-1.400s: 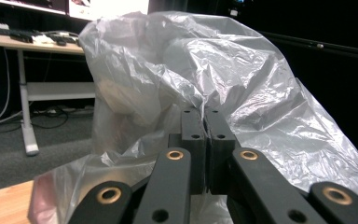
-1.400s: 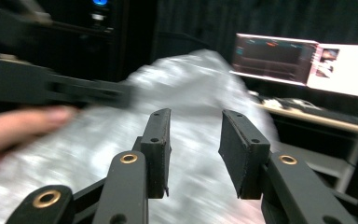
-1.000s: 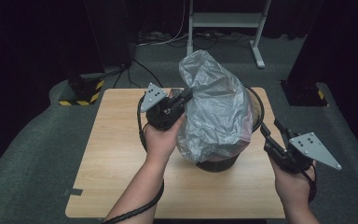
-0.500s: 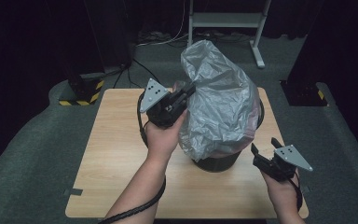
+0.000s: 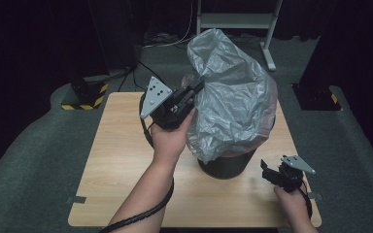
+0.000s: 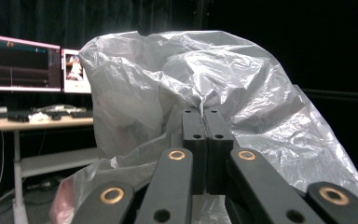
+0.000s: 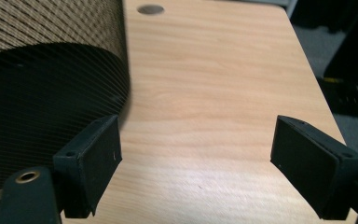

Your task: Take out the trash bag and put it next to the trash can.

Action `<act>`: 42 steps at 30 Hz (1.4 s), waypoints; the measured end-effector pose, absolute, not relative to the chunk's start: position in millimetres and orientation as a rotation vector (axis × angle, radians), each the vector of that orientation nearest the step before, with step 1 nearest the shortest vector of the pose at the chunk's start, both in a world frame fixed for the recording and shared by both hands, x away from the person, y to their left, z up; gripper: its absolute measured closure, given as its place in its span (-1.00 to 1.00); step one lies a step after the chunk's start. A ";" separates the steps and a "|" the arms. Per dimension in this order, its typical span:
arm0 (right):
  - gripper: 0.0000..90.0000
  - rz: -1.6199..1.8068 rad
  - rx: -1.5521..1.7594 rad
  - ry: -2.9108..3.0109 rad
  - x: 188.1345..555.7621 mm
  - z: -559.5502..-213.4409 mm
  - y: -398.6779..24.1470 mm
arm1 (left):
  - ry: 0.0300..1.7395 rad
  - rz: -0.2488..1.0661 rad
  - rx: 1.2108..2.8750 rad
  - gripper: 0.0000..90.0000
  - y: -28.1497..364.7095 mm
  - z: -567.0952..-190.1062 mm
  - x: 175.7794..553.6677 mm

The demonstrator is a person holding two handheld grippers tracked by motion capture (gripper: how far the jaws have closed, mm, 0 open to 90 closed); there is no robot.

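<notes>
A grey, see-through plastic bag (image 5: 233, 97) bulges out of a black mesh bin (image 5: 223, 167) standing on the wooden table (image 5: 121, 160). My left gripper (image 5: 196, 89) is shut on a fold of the bag's upper left side and holds it up. In the left gripper view its jaws (image 6: 206, 114) pinch the film of the bag (image 6: 261, 93). My right gripper (image 5: 267, 171) sits low by the bin's right base. Its jaws (image 7: 196, 154) have just been opening and stand wide apart over bare table (image 7: 205, 70), with the bin wall (image 7: 42, 84) beside the left pad.
A white metal stand (image 5: 233, 19) rises on the floor behind the table. A yellow-and-black striped block (image 5: 85, 94) lies on the floor at the left, and a dark box (image 5: 315, 97) at the right. The table has a cable hole (image 7: 150, 9). Lit monitors (image 6: 23, 60) stand on a desk.
My right gripper has dropped from beside the bag's rim to the table by the bin's base, and its jaws have spread. The left gripper has lifted the bag a little.
</notes>
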State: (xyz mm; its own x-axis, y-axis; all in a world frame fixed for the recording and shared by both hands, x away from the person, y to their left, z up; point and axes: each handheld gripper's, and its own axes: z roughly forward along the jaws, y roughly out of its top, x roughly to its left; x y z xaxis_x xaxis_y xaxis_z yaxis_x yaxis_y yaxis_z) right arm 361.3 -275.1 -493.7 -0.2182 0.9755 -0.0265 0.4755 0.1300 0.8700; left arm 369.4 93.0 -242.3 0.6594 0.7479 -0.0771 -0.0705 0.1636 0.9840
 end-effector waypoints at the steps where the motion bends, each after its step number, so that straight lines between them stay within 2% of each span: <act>1: -0.65 1.005 1.411 1.780 361.9 -494.7 -276.7 | 0.644 0.653 1.278 0.99 93.0 -240.0 368.5; 21: -0.65 1.021 1.411 1.776 361.3 -495.1 -280.4 | 0.524 0.766 1.158 1.00 104.3 -191.9 343.9; 34: -0.65 1.012 1.409 1.786 362.6 -497.8 -280.2 | 0.534 0.855 1.077 1.00 144.6 -168.9 332.5; 42: -0.65 1.006 1.424 1.788 364.0 -499.9 -279.7 | 0.572 0.909 1.059 1.00 173.9 -167.1 325.1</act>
State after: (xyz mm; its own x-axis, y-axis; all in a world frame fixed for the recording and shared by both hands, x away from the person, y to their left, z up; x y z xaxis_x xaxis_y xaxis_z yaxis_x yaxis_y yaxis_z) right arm 364.0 -279.7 -499.9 -0.2147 0.9765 -0.0166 0.4929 0.1230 0.8613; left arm 325.1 173.9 -167.1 0.5244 0.8512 0.0184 -0.3521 0.1972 0.9149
